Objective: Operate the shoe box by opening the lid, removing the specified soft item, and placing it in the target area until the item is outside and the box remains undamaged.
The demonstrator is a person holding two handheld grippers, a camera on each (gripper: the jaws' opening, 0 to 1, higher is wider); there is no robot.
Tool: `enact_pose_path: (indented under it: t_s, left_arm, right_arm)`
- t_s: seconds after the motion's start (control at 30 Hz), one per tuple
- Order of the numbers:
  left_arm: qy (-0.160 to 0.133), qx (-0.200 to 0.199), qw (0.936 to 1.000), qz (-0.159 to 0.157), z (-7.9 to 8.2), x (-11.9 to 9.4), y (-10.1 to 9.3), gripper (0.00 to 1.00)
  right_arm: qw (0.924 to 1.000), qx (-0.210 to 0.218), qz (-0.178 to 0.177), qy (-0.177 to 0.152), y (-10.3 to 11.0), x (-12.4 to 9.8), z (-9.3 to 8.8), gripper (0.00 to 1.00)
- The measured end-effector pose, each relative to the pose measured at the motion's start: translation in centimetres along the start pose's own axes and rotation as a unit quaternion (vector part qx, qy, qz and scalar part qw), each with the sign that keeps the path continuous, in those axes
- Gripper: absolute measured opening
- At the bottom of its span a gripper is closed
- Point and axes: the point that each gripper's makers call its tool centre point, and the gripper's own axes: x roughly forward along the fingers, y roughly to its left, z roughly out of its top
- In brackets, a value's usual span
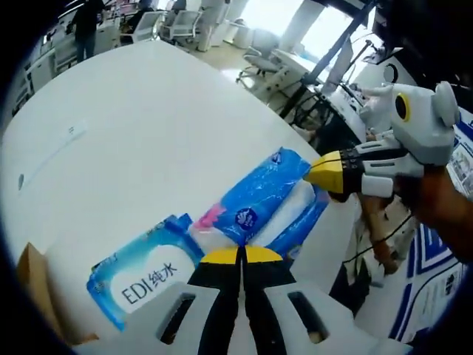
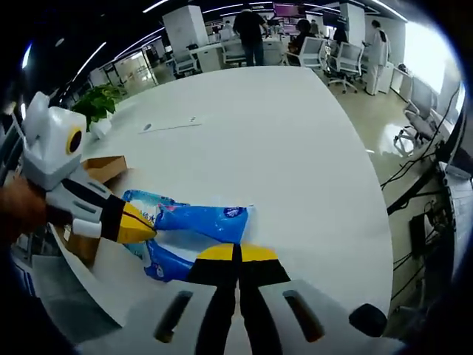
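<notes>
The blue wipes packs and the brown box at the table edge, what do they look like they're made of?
The blue packs look like thin glossy plastic film: they crinkle, shine, and carry printed labels. The brown box looks like matte corrugated cardboard, judging by its plain tan flaps, though its edges are too small to confirm. The table looks like smooth white laminate.

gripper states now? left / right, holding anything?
Left gripper: shut, its tips at the blue tissue pack; grip cannot be told.
Right gripper: shut, holding nothing visible.
</notes>
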Motion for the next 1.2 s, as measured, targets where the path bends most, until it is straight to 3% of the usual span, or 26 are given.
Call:
enact_pose_path:
  t_s: [0.33, 0.67, 0.73, 0.93, 1.2]
  left_arm:
    - [-0.009, -0.023, 0.9996, -0.013, 1.4, 1.7, -0.3, 0.0]
    - [0.003, -0.027, 0.9995, -0.013, 1.2, 3.9, -0.1, 0.0]
    - [0.011, -0.009, 0.9999, -0.008, 0.9, 4.3, -0.1, 0.0]
    - [0.013, -0.019, 0.9997, -0.006, 1.1, 5.0, 0.4, 0.0]
    - [0.021, -0.014, 0.9997, -0.004, 0.4, 5.7, 0.2, 0.0]
  right_arm:
    - [1.0, 0.006, -0.007, 0.0, -2.0, 0.4, -0.3, 0.0]
    - [0.9999, 0.011, -0.01, 0.007, -3.6, 1.8, -1.3, 0.0]
    - [0.9998, 0.014, -0.008, 0.007, -3.8, 1.9, -1.4, 0.0]
    - [0.9996, 0.015, -0.008, 0.021, -4.5, 3.2, -2.7, 0.0]
    - [0.9996, 0.014, -0.008, 0.025, -5.0, 4.1, -3.1, 0.0]
